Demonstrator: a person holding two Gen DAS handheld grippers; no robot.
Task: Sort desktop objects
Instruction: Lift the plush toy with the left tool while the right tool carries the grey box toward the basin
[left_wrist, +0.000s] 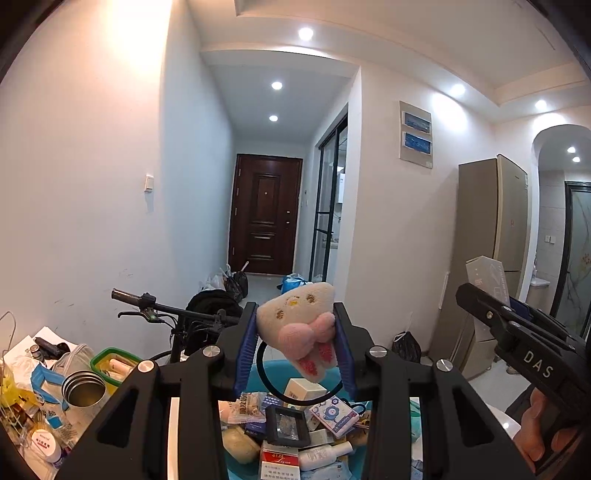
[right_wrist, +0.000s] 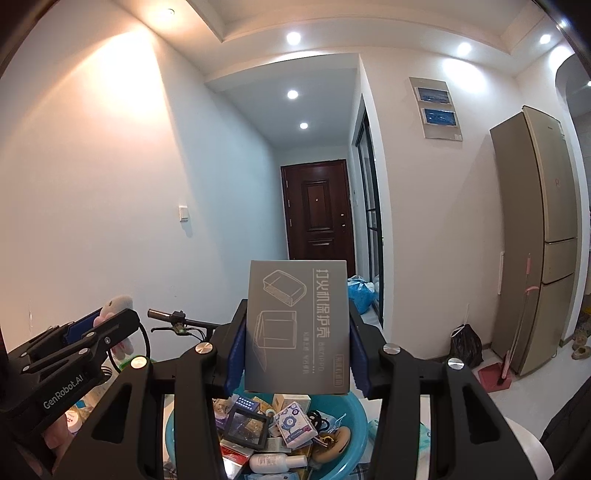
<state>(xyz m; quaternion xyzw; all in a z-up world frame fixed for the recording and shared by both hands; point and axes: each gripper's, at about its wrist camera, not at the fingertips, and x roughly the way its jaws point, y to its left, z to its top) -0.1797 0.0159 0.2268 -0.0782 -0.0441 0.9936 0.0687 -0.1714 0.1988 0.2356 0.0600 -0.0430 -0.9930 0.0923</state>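
My left gripper (left_wrist: 297, 343) is shut on a cream and pink plush toy (left_wrist: 301, 325), held up in the air with a black ring (left_wrist: 299, 384) hanging under it. My right gripper (right_wrist: 297, 347) is shut on a flat grey box (right_wrist: 299, 326) printed with line drawings, held upright. Both hang above a turquoise basin (right_wrist: 354, 435) heaped with several small packs, bottles and a black framed case (right_wrist: 245, 424). The right gripper (left_wrist: 517, 328) also shows at the right of the left wrist view, and the left gripper (right_wrist: 88, 332) at the left of the right wrist view.
Left of the basin lie an open steel cup (left_wrist: 83, 391), a green-rimmed container (left_wrist: 112, 363), a white jar (left_wrist: 46, 445) and loose papers. A bicycle handlebar (left_wrist: 162, 306) stands behind. Beyond are a hallway with a brown door (left_wrist: 264, 214), bags on the floor and a fridge (right_wrist: 535, 240).
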